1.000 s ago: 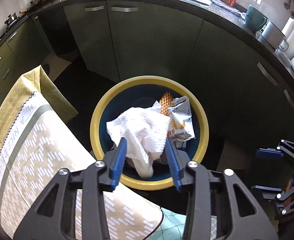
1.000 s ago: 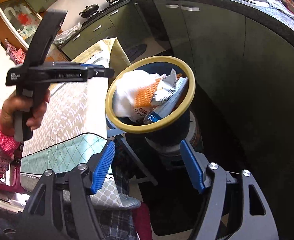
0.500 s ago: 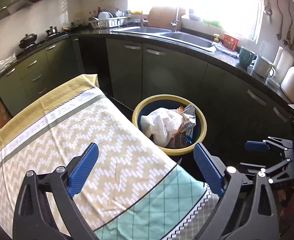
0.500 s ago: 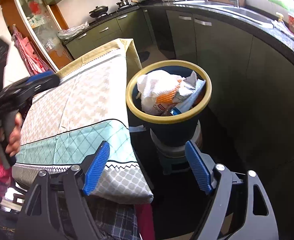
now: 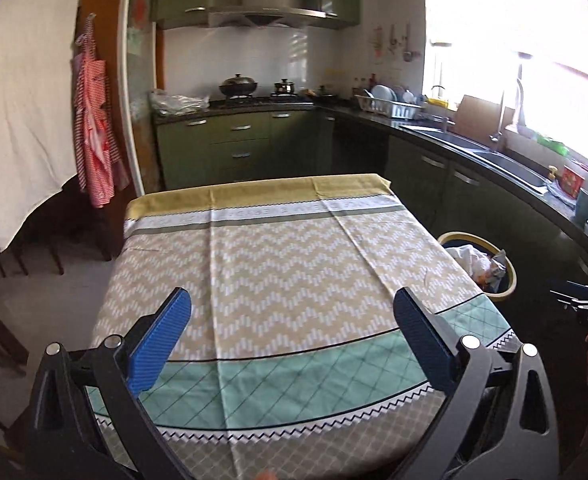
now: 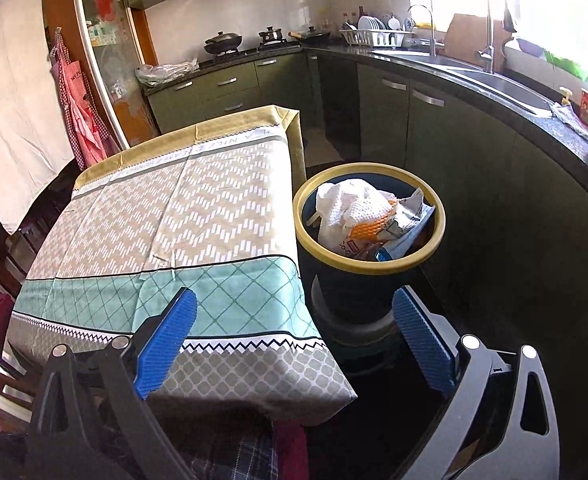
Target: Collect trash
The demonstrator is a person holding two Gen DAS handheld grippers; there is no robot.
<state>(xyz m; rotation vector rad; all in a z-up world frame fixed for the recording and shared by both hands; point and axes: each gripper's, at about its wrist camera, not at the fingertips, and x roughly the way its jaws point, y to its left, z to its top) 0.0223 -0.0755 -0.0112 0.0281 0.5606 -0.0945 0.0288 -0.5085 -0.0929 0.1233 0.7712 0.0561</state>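
Looks basically done here. Bin on the floor just right of the table, stuffed nearly to the yellow rim: white paper towel on top, orange mesh and a crinkly snack wrapper under and right of it. Nothing lying on the tablecloth in either view, so no trash left up there as far as can be told; floor near the bin too dark to rule anything out. Left gripper hanging over the near edge of the table, blue pads spread wide, nothing between them. Right gripper down by the near right corner of the table, jaws opening, also nothing between them, just tablecloth and the bin's base behind. So probably only a last look around left, or picking up strays if any turn up. Worth comparing the two views: left one gets the whole tabletop plus the far wall, stove and hood, but only a sliver of the bin poking out past the right table edge, contents hardly readable. Right one looks straight down into the bin and shows the stool or stand thing under it, plus the sink counter on the right, but cuts off the table's left side. Right gripper's body peeking in at the right edge of the left view too.
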